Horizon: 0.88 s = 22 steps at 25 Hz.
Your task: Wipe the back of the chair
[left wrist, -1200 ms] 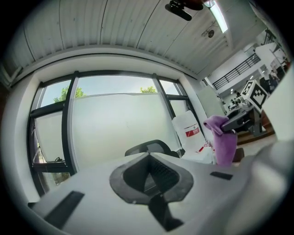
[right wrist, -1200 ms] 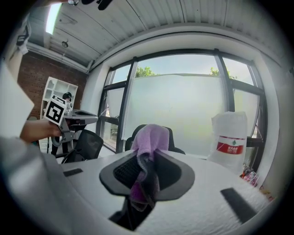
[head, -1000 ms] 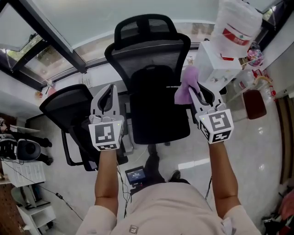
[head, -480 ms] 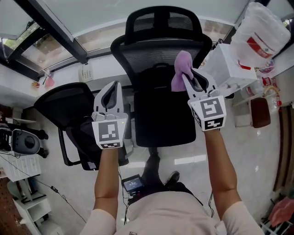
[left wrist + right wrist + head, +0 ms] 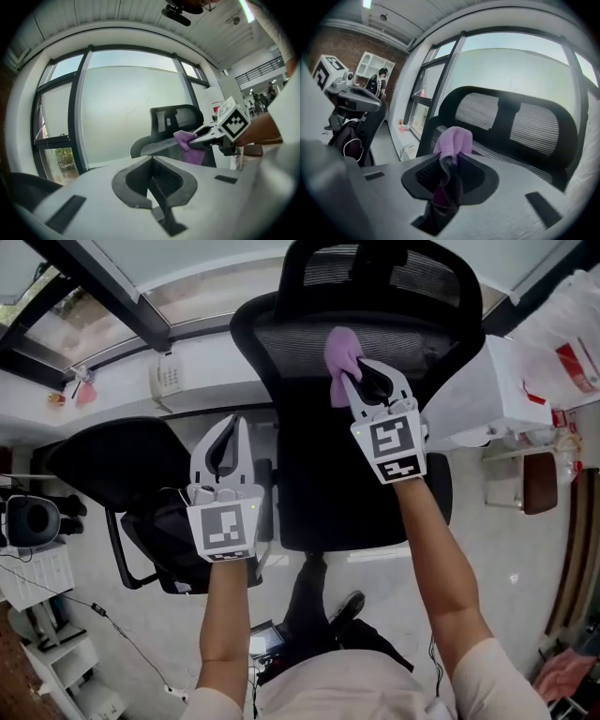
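Head view: chair (image 5: 314,479) stands ahead of the person.
Right claw (image 5: 361,382): clamped on purple cloth (image 5: 341,354), up by the mesh backrest (image 5: 281,343).
Left claw (image 5: 229,432): jaws together, empty, left of the chair.

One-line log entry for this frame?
right gripper: shut on purple cloth | cloth by chair backrest, contact unclear | left gripper: shut, empty

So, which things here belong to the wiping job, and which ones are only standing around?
For the job: purple cloth, clamped in the right gripper; mesh chair back.
Only around: left gripper, shut and empty; second black chair; white cabinet.
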### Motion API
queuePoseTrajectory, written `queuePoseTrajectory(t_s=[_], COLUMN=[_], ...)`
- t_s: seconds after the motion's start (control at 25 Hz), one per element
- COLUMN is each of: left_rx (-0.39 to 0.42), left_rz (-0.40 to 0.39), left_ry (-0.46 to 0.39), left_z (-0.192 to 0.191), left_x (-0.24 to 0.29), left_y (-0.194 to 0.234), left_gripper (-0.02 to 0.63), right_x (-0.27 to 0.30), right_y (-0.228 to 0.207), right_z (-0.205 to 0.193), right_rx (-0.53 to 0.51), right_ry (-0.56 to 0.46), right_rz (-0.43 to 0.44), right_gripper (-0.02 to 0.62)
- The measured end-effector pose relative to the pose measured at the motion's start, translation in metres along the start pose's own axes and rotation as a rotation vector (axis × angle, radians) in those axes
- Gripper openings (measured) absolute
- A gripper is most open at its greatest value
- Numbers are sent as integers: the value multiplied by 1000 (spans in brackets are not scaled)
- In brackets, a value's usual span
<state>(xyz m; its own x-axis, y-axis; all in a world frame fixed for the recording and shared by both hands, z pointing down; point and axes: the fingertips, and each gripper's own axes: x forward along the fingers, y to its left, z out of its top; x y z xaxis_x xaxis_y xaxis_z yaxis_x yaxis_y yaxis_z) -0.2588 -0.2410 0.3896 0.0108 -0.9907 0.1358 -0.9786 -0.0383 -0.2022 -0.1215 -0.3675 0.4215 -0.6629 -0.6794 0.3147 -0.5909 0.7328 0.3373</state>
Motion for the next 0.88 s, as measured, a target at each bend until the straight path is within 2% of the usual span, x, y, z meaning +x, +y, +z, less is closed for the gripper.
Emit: queuePoseTrajectory(t_s=[0.16, 0.28, 0.44, 0.6, 0.76, 0.88], left_rx=[-39, -52, -55, -53, -54, -51], left_rz=[-1, 8, 8, -5, -27, -36], left_ry=[77, 98, 113, 122, 123, 97], left_z=[-38, -56, -68, -77, -77, -67], left_x=[15, 24, 31, 35, 45, 64], left_y=[10, 19, 24, 22, 14, -4], left_gripper=[8, 8, 8, 8, 8, 8], right_x=[56, 90, 110, 116, 111, 95], right_y=[17, 30, 44, 48, 31, -9], right_z=[-19, -20, -19, -24, -32, -53], right_rx=[-33, -62, -99, -88, -82, -47], right_ry=[14, 5, 1, 6, 22, 44], right_rz=[20, 32, 44, 41, 9, -49], right_gripper=[78, 78, 81, 81, 80, 80])
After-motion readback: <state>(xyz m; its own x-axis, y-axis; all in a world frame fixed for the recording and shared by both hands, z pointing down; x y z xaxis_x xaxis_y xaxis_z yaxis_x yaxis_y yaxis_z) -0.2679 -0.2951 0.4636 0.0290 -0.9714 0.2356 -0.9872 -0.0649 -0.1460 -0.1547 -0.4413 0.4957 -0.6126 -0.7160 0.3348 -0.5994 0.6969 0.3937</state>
